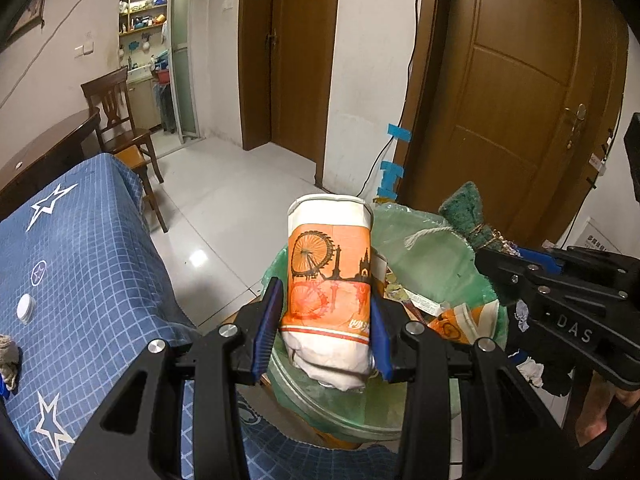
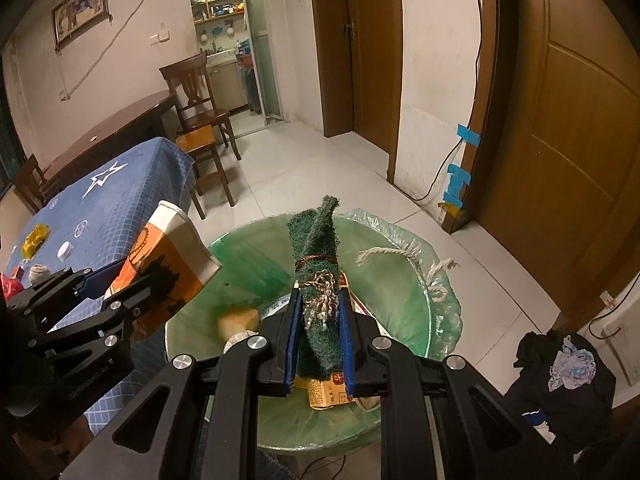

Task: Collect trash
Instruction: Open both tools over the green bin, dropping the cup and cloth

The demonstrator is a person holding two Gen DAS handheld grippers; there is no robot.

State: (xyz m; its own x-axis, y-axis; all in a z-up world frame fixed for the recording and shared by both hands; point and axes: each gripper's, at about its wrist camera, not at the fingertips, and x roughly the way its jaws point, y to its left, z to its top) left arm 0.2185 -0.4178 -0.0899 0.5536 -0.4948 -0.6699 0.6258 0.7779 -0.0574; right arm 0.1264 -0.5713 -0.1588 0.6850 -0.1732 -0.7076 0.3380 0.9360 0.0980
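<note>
— Cup point(image 1: 329, 280) pinched in left gripper point(image 1: 325, 330), blue pads point(image 1: 267, 326) pressing both sides; crumpled, orange print, rim pointing away, held over bin point(image 1: 436, 264).

— And right gripper point(image 2: 319, 334)?

— Clamped on green scrubber point(image 2: 318, 280), rolled and tied with cord, also above bin.

— Inside bin?

— Green liner, orange box point(image 2: 326, 394), yellow sponge point(image 2: 238, 320), paper scraps. White string point(image 2: 404, 258) draped over rim.

— Around?

— Blue starred tablecloth point(image 1: 80, 260) just left of bin, white cap point(image 1: 25, 307) on it. Dark clothes point(image 2: 560, 376) on floor to right.
</note>
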